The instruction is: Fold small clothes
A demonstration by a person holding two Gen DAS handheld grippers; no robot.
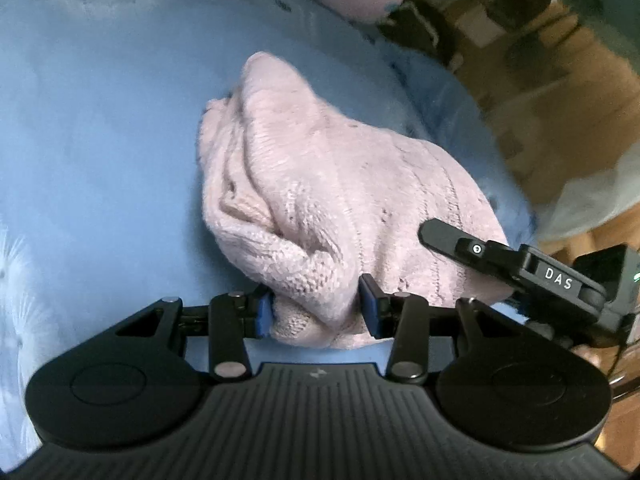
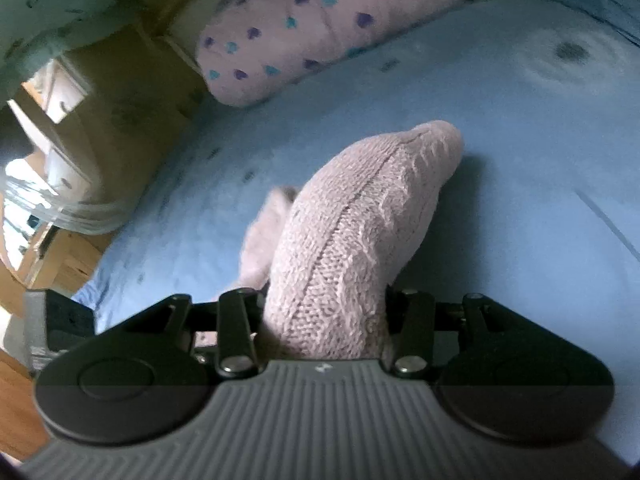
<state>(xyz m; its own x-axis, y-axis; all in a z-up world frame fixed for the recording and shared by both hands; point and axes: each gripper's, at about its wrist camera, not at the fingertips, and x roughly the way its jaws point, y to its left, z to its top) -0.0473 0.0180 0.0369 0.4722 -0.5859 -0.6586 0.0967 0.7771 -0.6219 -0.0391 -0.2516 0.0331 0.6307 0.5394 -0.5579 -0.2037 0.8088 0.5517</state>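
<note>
A pale pink knitted garment (image 1: pixel 320 200) lies bunched on the blue bedsheet (image 1: pixel 100 140). My left gripper (image 1: pixel 318 310) is shut on a thick fold of its near edge, the blue pads pressing the knit from both sides. The right gripper's black finger (image 1: pixel 472 246) rests against the garment at the lower right of the left wrist view. In the right wrist view the pink knitted garment (image 2: pixel 352 232) rises in a ridge with a seam along it, and my right gripper (image 2: pixel 326 320) is shut on its near end; the pads are hidden by the cloth.
A pink pillow with purple and blue hearts (image 2: pixel 320 28) lies at the far edge of the bed. Beyond the bed's edge (image 2: pixel 132 208) stand wooden furniture (image 2: pixel 100 92) and a clear plastic container (image 2: pixel 36 196). Wooden floor (image 1: pixel 560 80) shows past the bed.
</note>
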